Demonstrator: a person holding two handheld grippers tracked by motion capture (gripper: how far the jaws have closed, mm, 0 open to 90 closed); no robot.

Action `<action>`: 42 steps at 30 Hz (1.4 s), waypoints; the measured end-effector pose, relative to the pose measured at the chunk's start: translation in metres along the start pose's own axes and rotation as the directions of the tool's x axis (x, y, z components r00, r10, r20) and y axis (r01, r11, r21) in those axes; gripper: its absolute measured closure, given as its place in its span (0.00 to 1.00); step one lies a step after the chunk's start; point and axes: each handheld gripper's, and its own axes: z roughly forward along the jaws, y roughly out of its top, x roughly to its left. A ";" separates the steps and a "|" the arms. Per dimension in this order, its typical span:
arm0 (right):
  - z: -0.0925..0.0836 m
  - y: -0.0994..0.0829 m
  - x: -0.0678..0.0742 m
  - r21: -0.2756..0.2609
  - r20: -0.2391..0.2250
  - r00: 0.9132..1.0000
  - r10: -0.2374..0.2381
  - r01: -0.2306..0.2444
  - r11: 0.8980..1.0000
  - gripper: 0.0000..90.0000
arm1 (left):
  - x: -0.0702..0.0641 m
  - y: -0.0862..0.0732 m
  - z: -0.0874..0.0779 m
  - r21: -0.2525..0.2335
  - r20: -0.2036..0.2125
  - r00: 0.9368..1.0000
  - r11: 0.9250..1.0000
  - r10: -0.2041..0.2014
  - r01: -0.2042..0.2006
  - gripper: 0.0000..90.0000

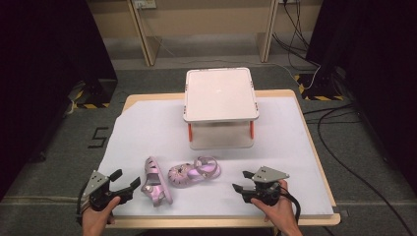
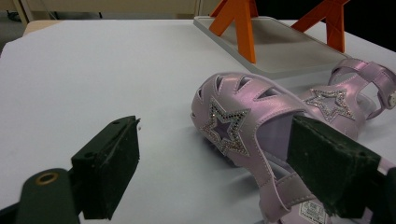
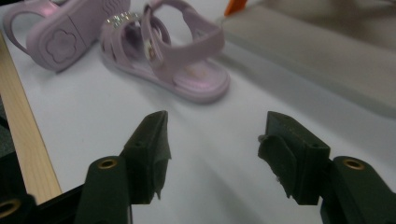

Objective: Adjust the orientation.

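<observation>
Two lilac sandals lie on the white-covered desk (image 1: 295, 147), toward six o'clock from a white two-tier stand (image 1: 221, 93) with orange legs. The left sandal (image 1: 156, 181) rests tipped on its side, its star-decorated toe visible in the left gripper view; the right sandal (image 1: 194, 172) sits upright just beside it at three o'clock. The left gripper (image 1: 126, 183), held in the left hand (image 1: 98, 219), has its fingers spread wide, one pad close against the left sandal's strap. The right gripper (image 1: 244, 180), in the right hand (image 1: 278, 209), sits apart at three o'clock from the sandals, fingers open around nothing.
</observation>
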 end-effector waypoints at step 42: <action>0.095 0.071 0.030 0.050 -0.124 0.990 -0.072 0.079 0.996 0.89 | -0.001 0.001 -0.001 -0.007 0.014 1.000 1.000 0.001 -0.001 0.18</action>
